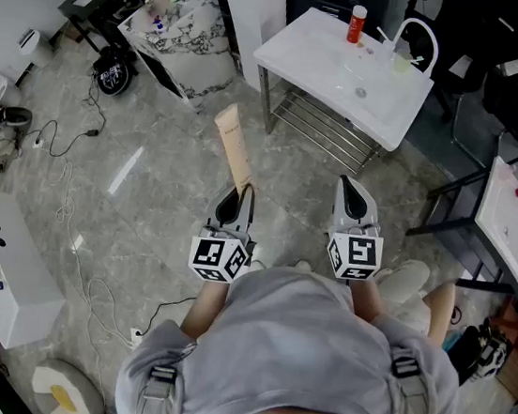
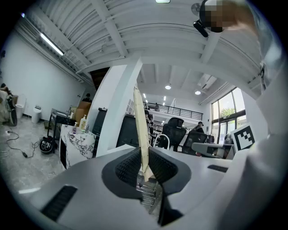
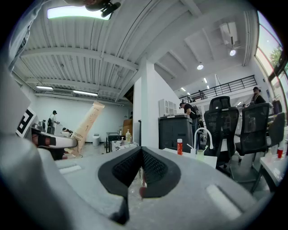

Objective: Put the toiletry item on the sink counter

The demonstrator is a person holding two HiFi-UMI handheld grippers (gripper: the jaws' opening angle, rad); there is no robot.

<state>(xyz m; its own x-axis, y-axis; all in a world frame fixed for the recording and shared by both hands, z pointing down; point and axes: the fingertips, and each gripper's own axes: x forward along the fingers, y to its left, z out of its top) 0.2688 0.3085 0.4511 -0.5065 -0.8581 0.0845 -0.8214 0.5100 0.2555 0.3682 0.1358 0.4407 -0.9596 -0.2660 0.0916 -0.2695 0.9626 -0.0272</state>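
Left gripper (image 1: 236, 198) is pinching the near end of the toothpaste box (image 1: 233, 144), whose long axis points away from the person and leans a bit left. The right gripper (image 1: 355, 197) is pressed shut on nothing. The sink counter (image 1: 304, 46) sits farther off and right of the box, so I'd guess it's a carry forward and rightward.

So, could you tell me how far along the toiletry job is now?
Done: the long tan cardboard toothpaste box is picked up, clamped in the left gripper. In hand: it is held above the floor, short of the white sink counter. Left: reach the counter, set the box down, release. The right gripper is shut and empty.
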